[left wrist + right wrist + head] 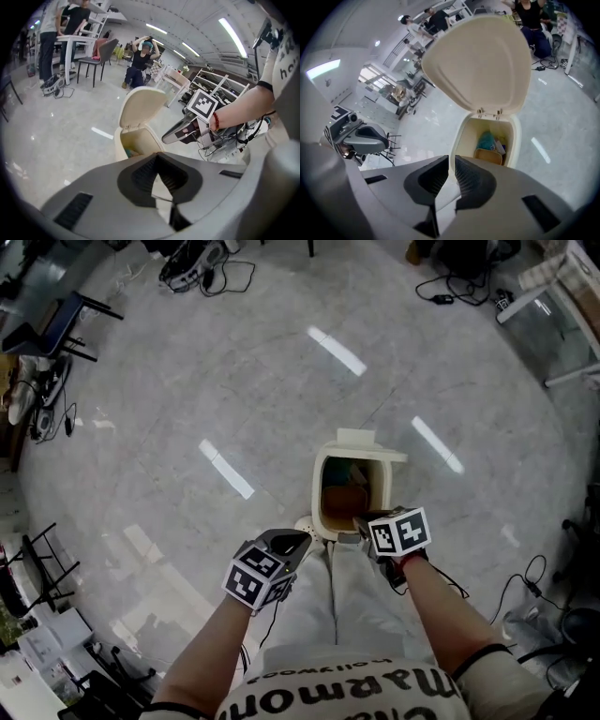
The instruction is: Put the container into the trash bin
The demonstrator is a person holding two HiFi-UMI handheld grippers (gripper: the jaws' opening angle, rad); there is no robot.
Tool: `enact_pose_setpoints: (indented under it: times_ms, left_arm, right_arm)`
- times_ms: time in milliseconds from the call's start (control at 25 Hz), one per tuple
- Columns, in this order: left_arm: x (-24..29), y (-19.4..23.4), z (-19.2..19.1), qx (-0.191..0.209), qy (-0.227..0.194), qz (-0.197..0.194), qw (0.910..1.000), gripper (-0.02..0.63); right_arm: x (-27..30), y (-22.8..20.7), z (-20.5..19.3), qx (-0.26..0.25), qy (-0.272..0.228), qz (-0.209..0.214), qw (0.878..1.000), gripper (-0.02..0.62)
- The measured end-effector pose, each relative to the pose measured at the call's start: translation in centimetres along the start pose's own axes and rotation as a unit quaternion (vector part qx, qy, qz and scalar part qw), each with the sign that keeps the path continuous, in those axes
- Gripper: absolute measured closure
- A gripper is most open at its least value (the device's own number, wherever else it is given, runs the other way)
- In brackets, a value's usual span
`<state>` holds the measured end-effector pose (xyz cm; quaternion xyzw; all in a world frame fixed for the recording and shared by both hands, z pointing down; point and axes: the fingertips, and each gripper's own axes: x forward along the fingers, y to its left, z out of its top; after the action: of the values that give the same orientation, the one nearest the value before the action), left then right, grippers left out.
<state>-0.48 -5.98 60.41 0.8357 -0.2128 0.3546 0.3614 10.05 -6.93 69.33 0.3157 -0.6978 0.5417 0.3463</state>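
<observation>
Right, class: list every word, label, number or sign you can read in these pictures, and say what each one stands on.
"Marmom": roughly, upside down in the head view, large print on the person's shirt.
"hollywood": a guess; small blurred line on the same shirt.
"he": cut-off shirt letters in the left gripper view.
Marker cubes: black-and-white patterns only, no words.
Trash bin: no label readable.

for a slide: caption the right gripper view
Empty right gripper aimed into the open cream trash bin, a tan container lying inside.
</observation>
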Motion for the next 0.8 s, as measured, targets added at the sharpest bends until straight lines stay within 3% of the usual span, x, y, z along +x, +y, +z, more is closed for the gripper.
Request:
enact_pose_setpoints:
  times_ms: [160,400,600,800]
  left_arm:
    - [-3.8,-2.4,4.7,0.021,-0.073,0.032,0.9966,0.612]
    - [-10.7,-4.5,13.5,0.04,-0.204,0.073,0.9755,0.612]
    - [-16.3,-7.6,18.3,0.092,-0.28,0.063,0.9534,0.612]
    - [-21.8,-10.1,22.9,0.124,-0.348,0.034,0.9288,0.612]
  right_arm:
    - [-5.6,3.2,2.4,-0.024,-0.059,0.023,0.998,0.554]
    - [-14.8,8.4,8.1,-0.121,-0.171,0.027,0.977,0.578]
    - [-23.6,14.1,12.7,-0.192,-0.27,0.015,0.943,0.578]
    - [-31.6,19.1,15.9,-0.227,-0.374,-0.015,0.899,0.585]
